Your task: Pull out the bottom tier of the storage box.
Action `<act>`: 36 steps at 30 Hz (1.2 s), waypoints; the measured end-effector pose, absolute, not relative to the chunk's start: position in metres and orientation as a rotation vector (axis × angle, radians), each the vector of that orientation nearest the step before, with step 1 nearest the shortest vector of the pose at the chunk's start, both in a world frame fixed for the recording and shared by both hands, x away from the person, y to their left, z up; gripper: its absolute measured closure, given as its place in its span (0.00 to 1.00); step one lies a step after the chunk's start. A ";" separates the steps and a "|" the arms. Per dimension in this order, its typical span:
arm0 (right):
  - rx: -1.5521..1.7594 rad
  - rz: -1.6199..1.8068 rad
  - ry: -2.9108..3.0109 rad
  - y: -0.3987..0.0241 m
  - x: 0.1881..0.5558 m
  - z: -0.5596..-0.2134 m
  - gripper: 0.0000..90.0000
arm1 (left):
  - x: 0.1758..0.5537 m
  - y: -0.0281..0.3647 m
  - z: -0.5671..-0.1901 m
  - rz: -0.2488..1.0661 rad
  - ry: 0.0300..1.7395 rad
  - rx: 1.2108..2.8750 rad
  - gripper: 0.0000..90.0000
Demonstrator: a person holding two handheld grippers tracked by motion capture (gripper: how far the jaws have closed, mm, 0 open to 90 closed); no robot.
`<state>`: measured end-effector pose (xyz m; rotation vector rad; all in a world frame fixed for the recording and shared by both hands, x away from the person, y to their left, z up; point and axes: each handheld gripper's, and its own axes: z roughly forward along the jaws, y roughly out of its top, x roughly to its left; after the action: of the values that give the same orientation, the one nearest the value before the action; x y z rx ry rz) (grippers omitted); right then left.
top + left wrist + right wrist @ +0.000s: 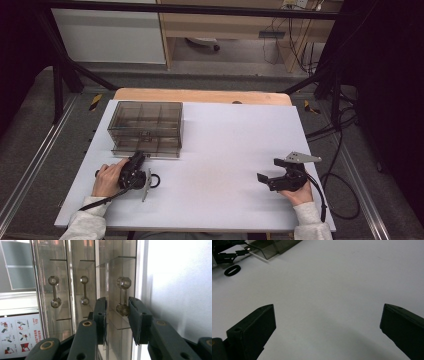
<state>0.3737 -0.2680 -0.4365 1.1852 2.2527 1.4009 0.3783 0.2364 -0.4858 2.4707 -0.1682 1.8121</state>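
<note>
A smoky clear plastic drawer cabinet (146,129) stands on the far left part of the white table (220,165), its front facing the person, and everything else can be placed from it. The left gripper (138,159) is held at the cabinet's front, low down near the middle, with the person's left hand (109,179) wrapped round its body just short of the cabinet. In the left gripper view the cabinet appears turned on its side, with three faceted dumbbell-shaped drawer handles in a row; the jaws bracket the nearest handle (123,295), the one closest to the table surface. The right-hand pad (135,315) seems to touch the handle's lower knob, while a gap shows between the knob and the other pad, so the jaws stand narrowed around the handle and I cannot tell whether they truly pinch it. A small black ring (154,180) lies on the table just in front of the cabinet, beside the left gripper. The right gripper (267,172) rests well to the right of the cabinet, in the person's right hand (300,192), its jaws spread wide over bare table with nothing between them.
</note>
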 end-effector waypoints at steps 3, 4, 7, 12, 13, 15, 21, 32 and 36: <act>1.185 1.400 2.252 -0.268 0.374 -0.437 0.01 | 0.377 0.236 -0.486 1.810 -0.160 2.472 0.77; 1.185 1.402 2.252 -0.268 0.374 -0.437 0.01 | 0.377 0.236 -0.486 1.811 -0.159 2.474 0.77; 1.186 1.400 2.252 -0.268 0.374 -0.437 0.01 | 0.376 0.236 -0.485 1.810 -0.159 2.473 0.77; 1.185 1.401 2.253 -0.268 0.374 -0.436 0.01 | 0.375 0.236 -0.486 1.807 -0.157 2.470 0.77; 1.186 1.401 2.253 -0.268 0.374 -0.436 0.01 | 0.375 0.236 -0.486 1.807 -0.158 2.470 0.77; 1.185 1.404 2.250 -0.268 0.374 -0.436 0.01 | 0.374 0.235 -0.485 1.807 -0.160 2.471 0.77; 1.185 1.403 2.251 -0.268 0.374 -0.436 0.01 | 0.373 0.234 -0.485 1.807 -0.159 2.471 0.77; 1.183 1.405 2.250 -0.268 0.373 -0.436 0.01 | 0.370 0.233 -0.485 1.806 -0.156 2.476 0.77; 1.180 1.403 2.250 -0.269 0.374 -0.436 0.01 | 0.368 0.233 -0.485 1.802 -0.151 2.477 0.77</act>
<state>0.3735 -0.2685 -0.4361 1.1798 2.2499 1.4032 0.3679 0.2326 -0.4845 2.4774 -0.1506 1.8019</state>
